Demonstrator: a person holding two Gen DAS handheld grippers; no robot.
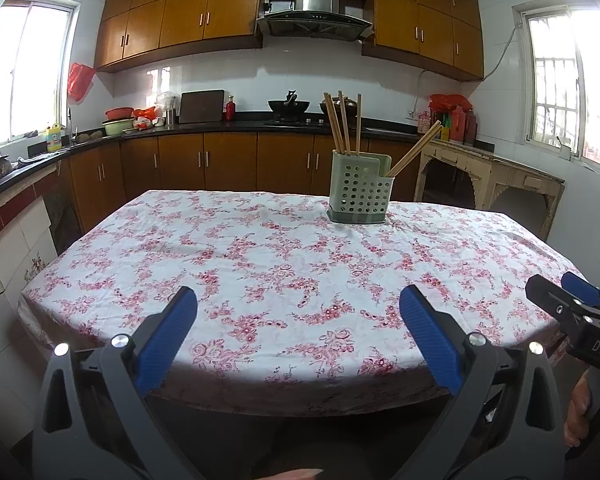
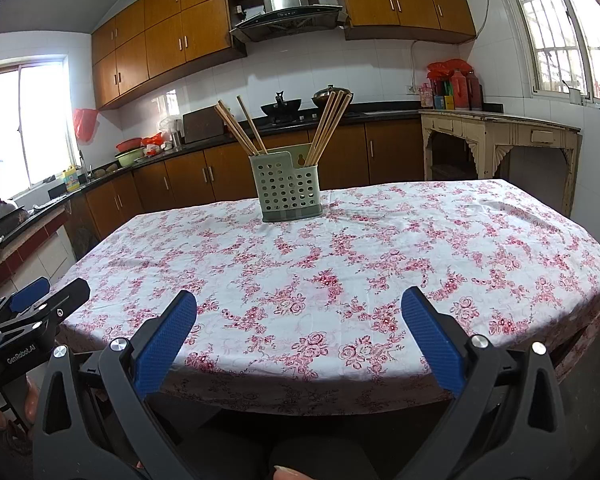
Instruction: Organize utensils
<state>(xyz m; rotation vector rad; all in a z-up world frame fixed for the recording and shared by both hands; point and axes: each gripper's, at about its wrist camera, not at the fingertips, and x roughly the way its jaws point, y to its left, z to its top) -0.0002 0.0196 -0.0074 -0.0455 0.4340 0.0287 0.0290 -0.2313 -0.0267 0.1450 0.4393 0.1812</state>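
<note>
I am holding my left gripper [image 1: 298, 300] low and level, its blue-padded fingers [image 1: 428, 336] spread wide with nothing between them. My right gripper [image 2: 299, 302] is hanging just beside it at the same height, jaws equally wide and empty. A hand [image 1: 578, 412] is wrapping the right handle.

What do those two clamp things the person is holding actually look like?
Each gripper, left and right, has two dark grey plastic arms with triangular cut-outs and silver bolts. The fingers carry blue textured pads. One black body reads "GenRobot.AI", the other shows "DAS". No cables or sleeves are visible.
</note>
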